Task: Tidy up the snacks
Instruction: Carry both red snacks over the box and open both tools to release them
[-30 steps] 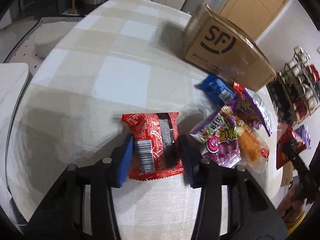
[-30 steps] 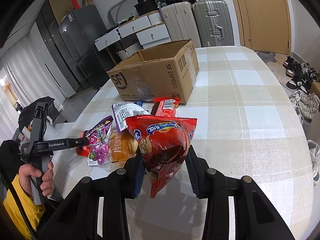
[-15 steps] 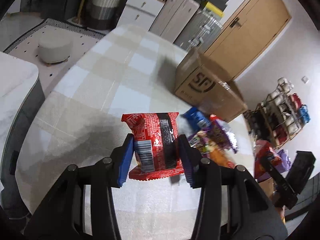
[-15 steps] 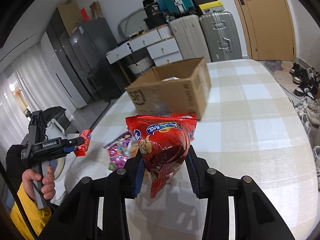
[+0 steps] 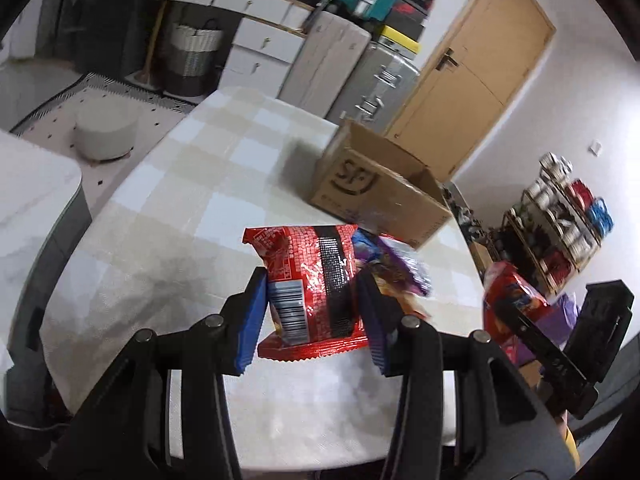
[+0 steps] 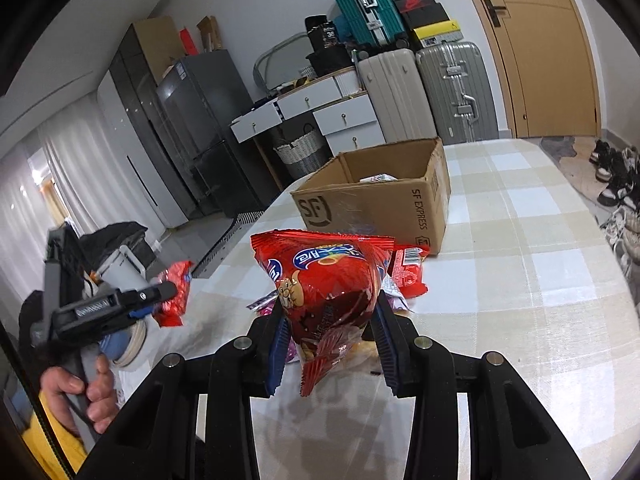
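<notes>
Left wrist view: we find the left gripper [image 5: 312, 316] clenched on a flat red snack packet [image 5: 310, 284], its blue fingers [image 5: 252, 322] pressing both side edges so the packet stands upright, barcode facing the camera, lifted above the bench [image 5: 180, 200]. We judge the edge grip is chosen to keep the packet flat for carrying. Beyond it lies a loose pile of snacks [image 5: 396, 268], purple wrappers among them, and farther on an open cardboard box [image 5: 380, 192], the likely destination. At the right edge the right gripper [image 5: 516, 312] appears with its own red bag.

Right wrist view: the right gripper [image 6: 330, 344] is closed on a puffy red chip bag [image 6: 324, 284], pinched low near its bottom seam so the air-filled body rises above the fingers [image 6: 386, 344]. The bag is held clear of the bench [image 6: 520, 280], roughly in line with the cardboard box [image 6: 376, 204], which already holds at least one pale item. The left gripper [image 6: 160, 294] is in view at left, carrying its packet.

Surface and room: a pale checked cloth covers the bench. Suitcases [image 6: 424, 92], white drawers [image 6: 316, 116], a dark fridge [image 6: 200, 132] and a wooden door [image 6: 532, 40] stand behind; shoes [image 6: 616, 188] lie on the floor at right.
</notes>
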Demonstrator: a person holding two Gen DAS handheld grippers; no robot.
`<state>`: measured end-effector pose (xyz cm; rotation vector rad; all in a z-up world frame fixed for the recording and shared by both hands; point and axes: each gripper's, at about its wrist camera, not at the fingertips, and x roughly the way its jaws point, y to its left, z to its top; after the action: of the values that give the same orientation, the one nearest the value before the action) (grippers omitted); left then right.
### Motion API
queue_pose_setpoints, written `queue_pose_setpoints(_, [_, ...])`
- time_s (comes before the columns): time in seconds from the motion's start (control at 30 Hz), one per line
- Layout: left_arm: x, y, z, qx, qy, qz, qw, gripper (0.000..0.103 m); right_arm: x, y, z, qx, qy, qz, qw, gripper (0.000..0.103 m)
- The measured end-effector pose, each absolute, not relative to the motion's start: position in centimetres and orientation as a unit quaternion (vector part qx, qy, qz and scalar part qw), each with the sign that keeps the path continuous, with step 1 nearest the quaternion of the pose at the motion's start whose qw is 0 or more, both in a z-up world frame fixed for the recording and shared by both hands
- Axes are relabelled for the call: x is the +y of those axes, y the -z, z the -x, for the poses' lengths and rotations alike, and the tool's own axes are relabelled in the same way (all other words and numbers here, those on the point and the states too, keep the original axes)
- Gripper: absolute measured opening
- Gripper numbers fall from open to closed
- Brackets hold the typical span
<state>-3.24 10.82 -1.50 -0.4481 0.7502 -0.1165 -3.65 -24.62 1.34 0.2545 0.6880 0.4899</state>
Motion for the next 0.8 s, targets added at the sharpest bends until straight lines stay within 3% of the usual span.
queue_pose_setpoints(0.47, [4.4, -12.1, 3.7, 0.327, 0.102, 0.127, 0.931, 0.041, -26.5, -15.6, 6.6, 0.221, -0.251, -0.123, 0.934, 0.039])
queue_pose_setpoints(0.8, [0.5, -17.7, -2.4, 0.351, 0.115, 0.099, 0.924, 0.042, -25.9, -20.1, 0.4, 0.241, -0.246, -0.13, 0.93, 0.039])
